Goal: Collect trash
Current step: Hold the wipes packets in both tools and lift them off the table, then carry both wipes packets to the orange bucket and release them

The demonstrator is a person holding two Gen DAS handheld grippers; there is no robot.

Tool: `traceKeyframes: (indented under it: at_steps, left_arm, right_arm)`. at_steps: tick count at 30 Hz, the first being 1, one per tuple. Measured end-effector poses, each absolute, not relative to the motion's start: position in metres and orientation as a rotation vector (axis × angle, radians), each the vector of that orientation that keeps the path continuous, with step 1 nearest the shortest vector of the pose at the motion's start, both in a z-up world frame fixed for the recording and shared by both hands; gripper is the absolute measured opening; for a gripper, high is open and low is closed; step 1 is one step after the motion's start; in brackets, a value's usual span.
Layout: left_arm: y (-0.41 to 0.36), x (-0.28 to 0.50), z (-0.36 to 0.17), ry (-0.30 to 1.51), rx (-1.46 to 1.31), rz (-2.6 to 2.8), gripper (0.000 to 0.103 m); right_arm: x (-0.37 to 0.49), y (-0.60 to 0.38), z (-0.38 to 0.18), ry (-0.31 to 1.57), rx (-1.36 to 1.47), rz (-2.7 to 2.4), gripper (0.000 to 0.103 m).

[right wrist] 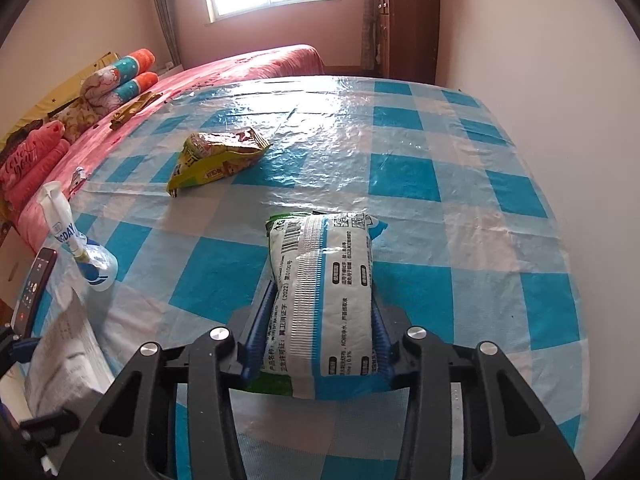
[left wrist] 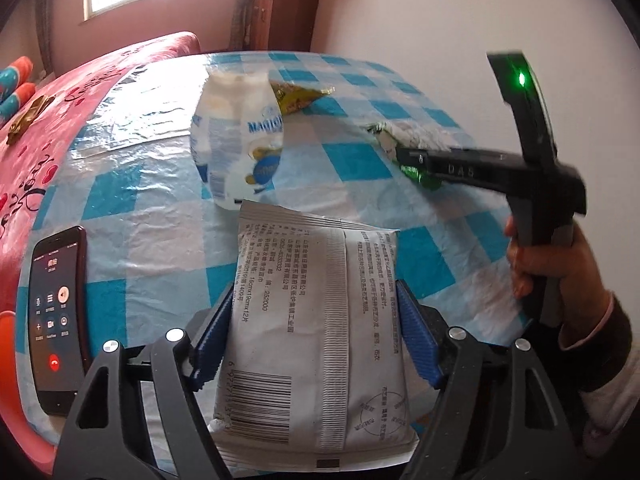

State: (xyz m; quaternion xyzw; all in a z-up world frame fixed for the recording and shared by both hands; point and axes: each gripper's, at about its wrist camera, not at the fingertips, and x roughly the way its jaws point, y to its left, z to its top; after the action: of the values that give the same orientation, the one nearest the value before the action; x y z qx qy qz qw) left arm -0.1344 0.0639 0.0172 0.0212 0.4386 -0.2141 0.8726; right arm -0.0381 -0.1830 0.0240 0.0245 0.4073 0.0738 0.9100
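My left gripper is shut on a grey-white printed packet with a barcode, held over the checked table. My right gripper is shut on a white-and-green wipes packet; it also shows in the left wrist view at the end of the right gripper's body. A white MAGIC-labelled bag stands past the grey packet; it shows at the left edge of the right wrist view. A yellow-green snack wrapper lies further back on the table, also in the left wrist view.
The table wears a blue-and-white checked plastic cloth. A phone with a call screen lies at its left edge. A pink bed with rolled blankets lies to the left, a brown cabinet at the back wall.
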Motion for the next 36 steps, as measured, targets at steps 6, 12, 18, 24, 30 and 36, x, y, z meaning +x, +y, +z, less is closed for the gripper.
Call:
traceKeyframes:
  at_steps: [6, 12, 18, 24, 30, 36]
  left_arm:
    - [0.073, -0.141, 0.034, 0.867, 0.005, -0.457, 0.076]
    - [0.089, -0.147, 0.054, 0.814, -0.034, -0.447, 0.076]
    - [0.112, -0.147, 0.068, 0.772, -0.083, -0.412, 0.076]
    - [0.140, -0.151, 0.080, 0.733, -0.133, -0.348, 0.076]
    - [0.183, -0.160, 0.090, 0.688, -0.185, -0.257, 0.076]
    - [0.242, -0.173, 0.089, 0.669, -0.250, -0.113, 0.076]
  right_arm:
    - [-0.044, -0.181, 0.028, 0.819, 0.044, 0.152, 0.043]
    - [-0.050, -0.184, 0.046, 0.774, 0.082, 0.165, 0.042]
    - [-0.058, -0.175, 0.069, 0.745, 0.116, 0.215, 0.042]
    - [-0.064, -0.150, 0.095, 0.717, 0.123, 0.300, 0.042]
    - [-0.071, -0.099, 0.125, 0.697, 0.095, 0.439, 0.042]
    - [-0.079, -0.018, 0.152, 0.695, 0.035, 0.646, 0.042]
